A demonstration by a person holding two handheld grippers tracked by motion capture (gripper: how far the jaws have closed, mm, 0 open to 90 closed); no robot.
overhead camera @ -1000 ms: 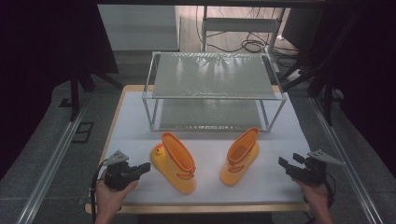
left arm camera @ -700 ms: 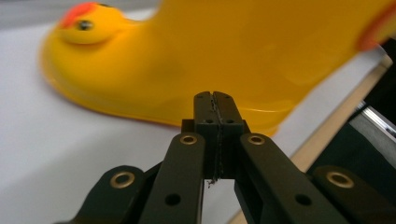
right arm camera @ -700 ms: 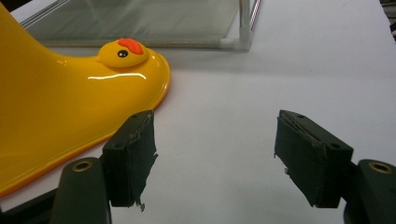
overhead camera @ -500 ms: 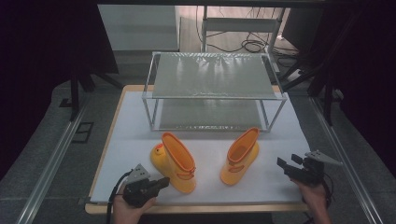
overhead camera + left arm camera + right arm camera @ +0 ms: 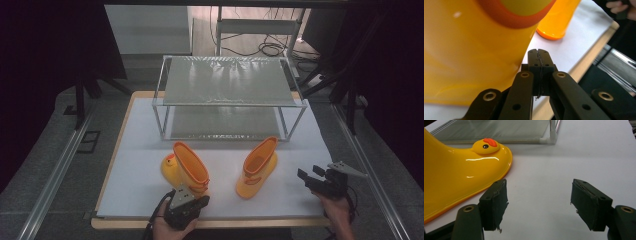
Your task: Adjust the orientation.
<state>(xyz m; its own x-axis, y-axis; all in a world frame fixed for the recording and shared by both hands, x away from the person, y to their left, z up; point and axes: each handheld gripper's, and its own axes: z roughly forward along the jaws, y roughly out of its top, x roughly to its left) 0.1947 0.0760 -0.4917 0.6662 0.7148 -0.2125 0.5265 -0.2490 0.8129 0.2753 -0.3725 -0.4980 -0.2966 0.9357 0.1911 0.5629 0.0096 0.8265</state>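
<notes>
Two glossy yellow boots [image 5: 186, 170] stand empty near the bench's [image 5: 220, 210] front edge; left gripper [image 5: 539, 52] pressed closed; right gripper [image 5: 539, 202] spread wide.

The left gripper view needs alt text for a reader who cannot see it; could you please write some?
The left gripper, its two black jaws pressed shut on nothing, points along the white tabletop beside a glossy yellow rubber boot with an orange rim. A second orange boot stands beyond, near the table's wooden edge.
</notes>
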